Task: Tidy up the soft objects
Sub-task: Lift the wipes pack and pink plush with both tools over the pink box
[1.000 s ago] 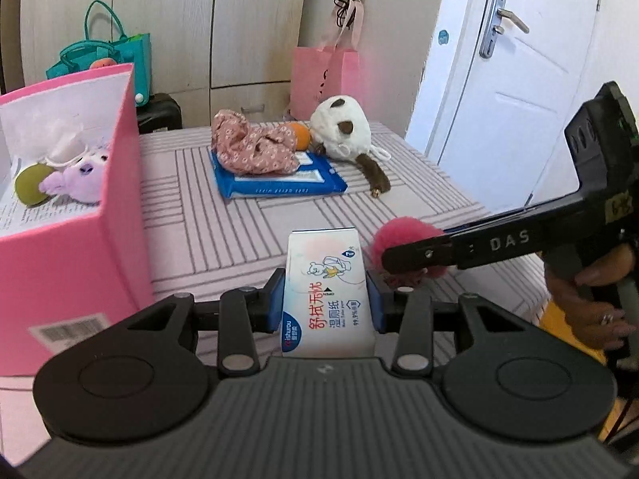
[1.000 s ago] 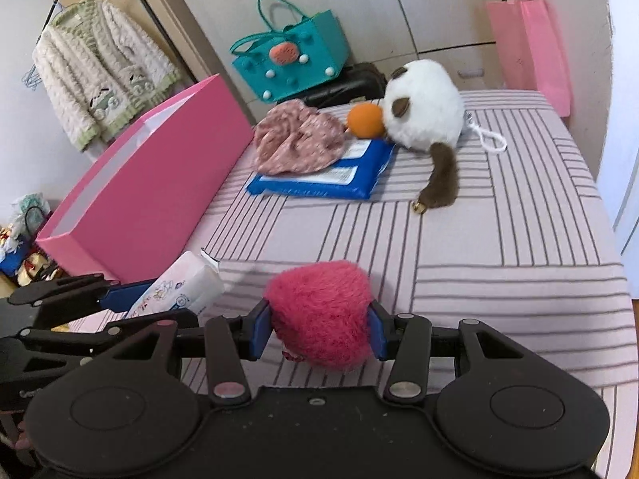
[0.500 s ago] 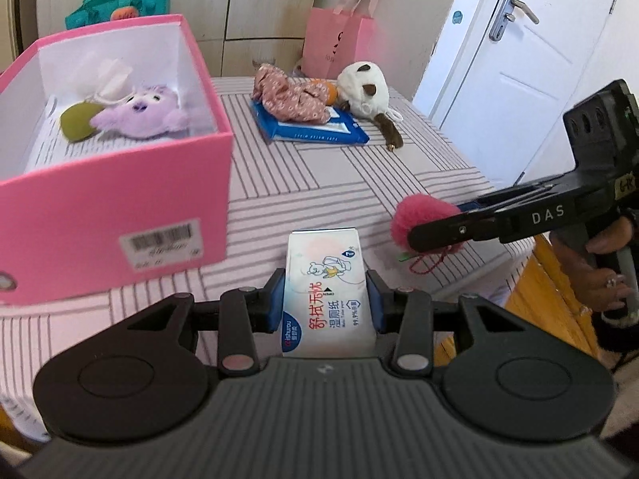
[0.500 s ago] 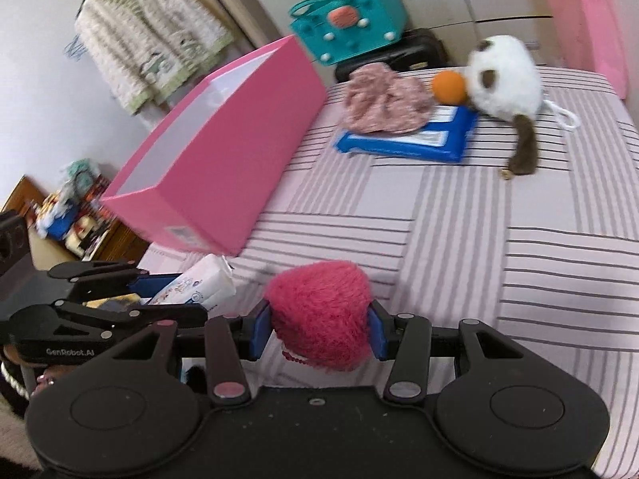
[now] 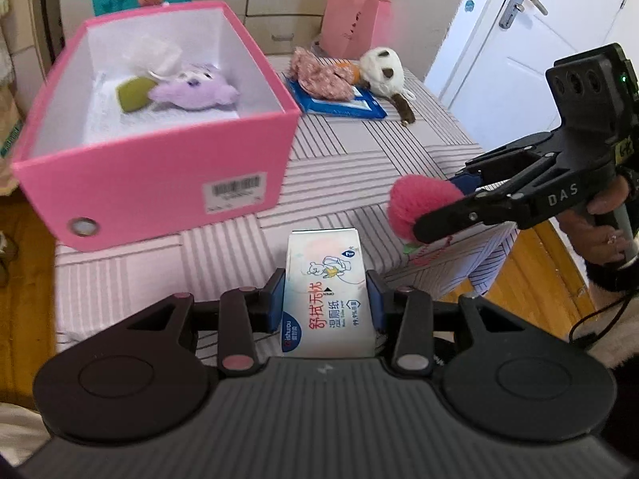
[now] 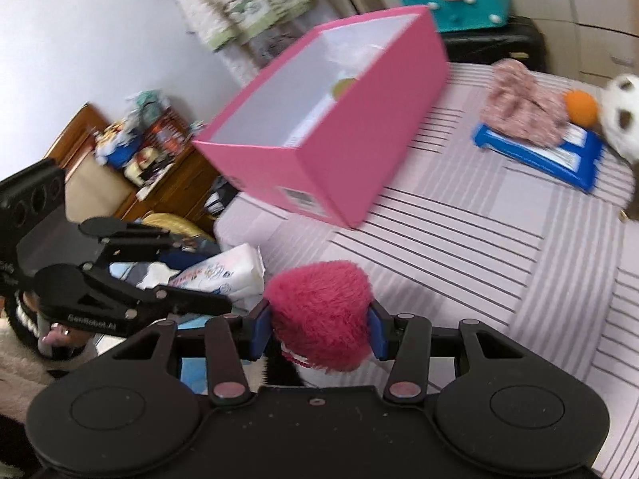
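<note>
at far left the pink box (image 5: 159,175) sits open on the striped worktop (image 5: 359,151), with a purple plush (image 5: 195,90), a green soft piece (image 5: 133,95) and a white crumpled bundle (image 5: 153,54) lying inside. just right of it, low in the left wrist view, the left tool (image 5: 325,305) is clamped on a white wet-wipes pack (image 5: 325,299), held above the worktop's near edge. further right the right tool (image 6: 317,329) is clamped on a fluffy red pom-pom (image 6: 319,315), also off the worktop, with a hand (image 5: 599,231) on its grip. at the far side lie a blue wipes packet (image 5: 351,101) under a floral cloth (image 5: 319,74), an orange ball (image 6: 581,107) and a white-and-brown plush (image 5: 383,70).
</note>
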A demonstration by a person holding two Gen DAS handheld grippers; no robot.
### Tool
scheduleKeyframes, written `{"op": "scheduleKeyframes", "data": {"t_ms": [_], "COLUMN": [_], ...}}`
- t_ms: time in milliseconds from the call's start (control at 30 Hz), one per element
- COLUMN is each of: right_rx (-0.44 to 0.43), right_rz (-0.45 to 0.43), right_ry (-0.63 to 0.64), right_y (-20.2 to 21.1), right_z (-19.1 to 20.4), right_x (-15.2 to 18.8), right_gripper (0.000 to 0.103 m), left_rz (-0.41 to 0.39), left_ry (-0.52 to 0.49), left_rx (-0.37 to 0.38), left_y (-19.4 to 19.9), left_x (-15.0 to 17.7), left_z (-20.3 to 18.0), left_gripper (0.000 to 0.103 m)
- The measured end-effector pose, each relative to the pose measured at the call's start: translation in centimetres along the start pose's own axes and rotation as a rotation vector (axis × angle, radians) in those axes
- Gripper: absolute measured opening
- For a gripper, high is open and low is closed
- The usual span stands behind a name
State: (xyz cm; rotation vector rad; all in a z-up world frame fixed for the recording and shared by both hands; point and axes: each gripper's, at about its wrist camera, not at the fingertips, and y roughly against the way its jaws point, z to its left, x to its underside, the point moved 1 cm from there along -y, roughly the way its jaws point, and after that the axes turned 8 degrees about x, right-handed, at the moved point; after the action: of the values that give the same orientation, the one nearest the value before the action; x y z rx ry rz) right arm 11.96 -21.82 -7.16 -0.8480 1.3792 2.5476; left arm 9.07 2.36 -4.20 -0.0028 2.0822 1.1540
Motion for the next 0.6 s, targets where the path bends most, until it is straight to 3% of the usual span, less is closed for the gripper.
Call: {"op": "scheduleKeyframes", "data": {"t_ms": [167,400,600], "right_rx": [-0.002,0.112,0.084], "right_rz": [-0.065,-0.258,-0.343], "right_ry": [0.07,0.215,0.245], "right_y": [1.3,2.0,1.0], "right_z": [1.7,3.0,3.0], "right_x": [-1.8,-5.6,-10.2], "right_gripper": [0.053,0.053,0.053], "left_rz": [-0.115,-0.268,-0.34], "left_ry": [-0.041,-0.058,-0.003], "left_rx": [-0.038,-0.08,-0.101], "left_y": [3.2,4.8,4.1], "left_x": [-1.0,-4.0,-7.5], "left_z": [0.1,1.7,5.0], "left_gripper": [0.04,0.04,0.04]}}
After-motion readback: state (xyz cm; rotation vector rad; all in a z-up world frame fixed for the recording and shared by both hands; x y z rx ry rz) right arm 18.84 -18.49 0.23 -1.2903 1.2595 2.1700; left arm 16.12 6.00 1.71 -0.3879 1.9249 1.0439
